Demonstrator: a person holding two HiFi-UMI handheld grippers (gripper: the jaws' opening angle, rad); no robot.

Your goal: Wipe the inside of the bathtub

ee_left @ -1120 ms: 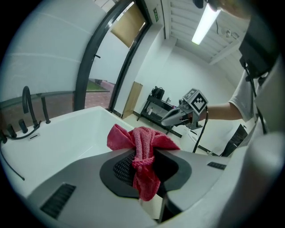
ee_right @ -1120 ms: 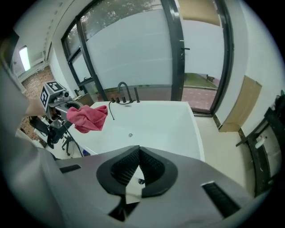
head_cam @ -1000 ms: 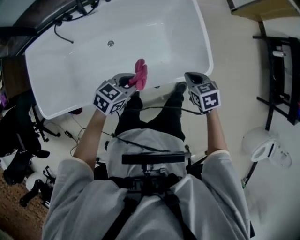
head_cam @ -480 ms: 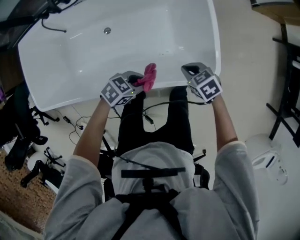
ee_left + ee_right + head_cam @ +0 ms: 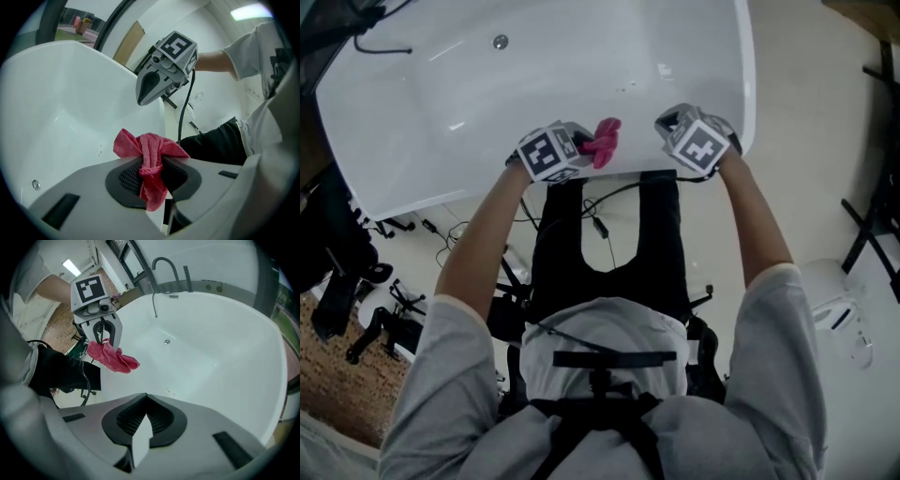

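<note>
**Both arms stretched over the tub's near rim, pink cloth clamped in the left gripper**

The person stands against the near long rim of the white bathtub (image 5: 742, 84), black trousers (image 5: 609, 234) just beside it. Both bare forearms reach forward from grey short sleeves (image 5: 769, 319), almost straight at the elbow. They run roughly side by side, angling slightly toward each other at the wrists.

The left gripper (image 5: 584, 145) sits over the near rim with its nose pointing across toward the other gripper. Its jaws are clenched on a pink cloth (image 5: 606, 140). In the left gripper view the cloth is pinched at its middle between the black pads, one bunched end spreading above them and a tail hanging below. The cloth hangs over the tub's inner near wall. Whether it touches the wall cannot be told.

The right gripper (image 5: 667, 121) is held level with the left one and near it, over the same rim toward the tub's right end, with its marker cube facing up. Its jaws are pressed together with nothing between them, and their tip points into the basin.

Inside the tub the round drain (image 5: 501, 41) lies well apart from both grippers, near the far wall. A curved faucet (image 5: 163, 262) stands on the far rim.
</note>
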